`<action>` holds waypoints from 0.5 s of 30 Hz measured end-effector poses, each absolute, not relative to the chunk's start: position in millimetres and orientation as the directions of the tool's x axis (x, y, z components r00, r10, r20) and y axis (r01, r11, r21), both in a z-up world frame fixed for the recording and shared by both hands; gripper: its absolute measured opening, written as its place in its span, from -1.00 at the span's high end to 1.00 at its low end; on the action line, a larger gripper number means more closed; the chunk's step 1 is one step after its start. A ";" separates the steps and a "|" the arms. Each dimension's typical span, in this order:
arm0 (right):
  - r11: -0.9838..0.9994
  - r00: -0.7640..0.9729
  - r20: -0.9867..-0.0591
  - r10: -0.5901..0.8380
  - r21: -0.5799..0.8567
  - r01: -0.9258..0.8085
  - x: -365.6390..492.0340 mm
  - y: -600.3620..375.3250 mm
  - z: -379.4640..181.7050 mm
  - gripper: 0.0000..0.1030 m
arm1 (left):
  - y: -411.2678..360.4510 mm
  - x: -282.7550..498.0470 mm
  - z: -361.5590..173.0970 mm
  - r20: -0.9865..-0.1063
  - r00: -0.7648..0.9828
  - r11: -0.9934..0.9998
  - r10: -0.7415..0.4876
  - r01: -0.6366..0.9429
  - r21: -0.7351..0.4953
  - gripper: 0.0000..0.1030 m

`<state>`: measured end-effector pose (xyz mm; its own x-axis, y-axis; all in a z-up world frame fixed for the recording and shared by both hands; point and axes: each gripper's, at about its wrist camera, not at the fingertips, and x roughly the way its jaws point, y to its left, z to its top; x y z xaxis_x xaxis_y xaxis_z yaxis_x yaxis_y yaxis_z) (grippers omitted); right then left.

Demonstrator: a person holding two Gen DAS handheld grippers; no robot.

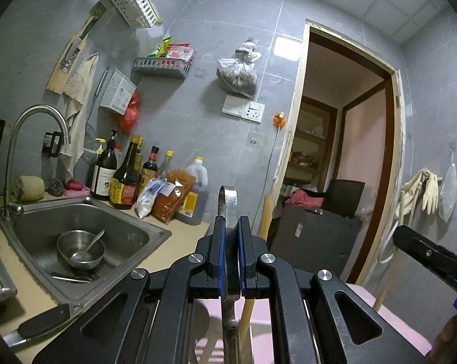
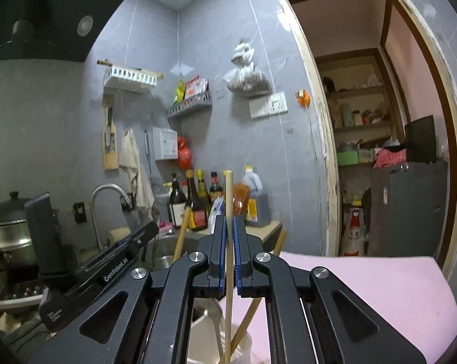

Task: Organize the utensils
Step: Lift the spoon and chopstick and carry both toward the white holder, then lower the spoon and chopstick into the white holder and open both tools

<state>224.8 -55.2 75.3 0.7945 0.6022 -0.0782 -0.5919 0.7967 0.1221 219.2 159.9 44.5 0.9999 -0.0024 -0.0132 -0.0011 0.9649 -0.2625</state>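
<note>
My left gripper is shut on a flat steel utensil handle that stands upright, its rounded end above the pads and its lower part running down behind the jaws. My right gripper is shut on a wooden chopstick, also upright. The chopstick's lower end reaches into a white holder on the pink surface, where other wooden sticks lean. Each gripper shows in the other's view: the right one at the right edge, the left one low on the left.
Left of the pink surface is a counter with a steel sink holding a bowl and spoon, a faucet and several bottles. A knife lies on the counter's near edge. A doorway opens on the right.
</note>
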 end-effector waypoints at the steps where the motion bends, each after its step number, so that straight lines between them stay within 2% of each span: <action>1: 0.797 0.793 -0.086 0.603 0.121 -0.592 224.5 -55.1 73.1 0.95 | 159.5 218.0 43.0 -0.017 1.000 0.964 -0.005 0.001 -0.265 0.89; 15: 0.798 0.783 -0.156 0.602 0.139 -0.586 218.1 -59.6 53.6 0.92 | 146.2 204.1 31.4 -0.150 0.985 0.966 -0.084 0.043 -0.256 0.88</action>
<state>218.1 -59.5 53.6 0.7829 0.6023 -0.1556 -0.5864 0.7981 0.1385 204.1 146.2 31.4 0.9851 -0.0839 -0.1501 0.0434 0.9658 -0.2556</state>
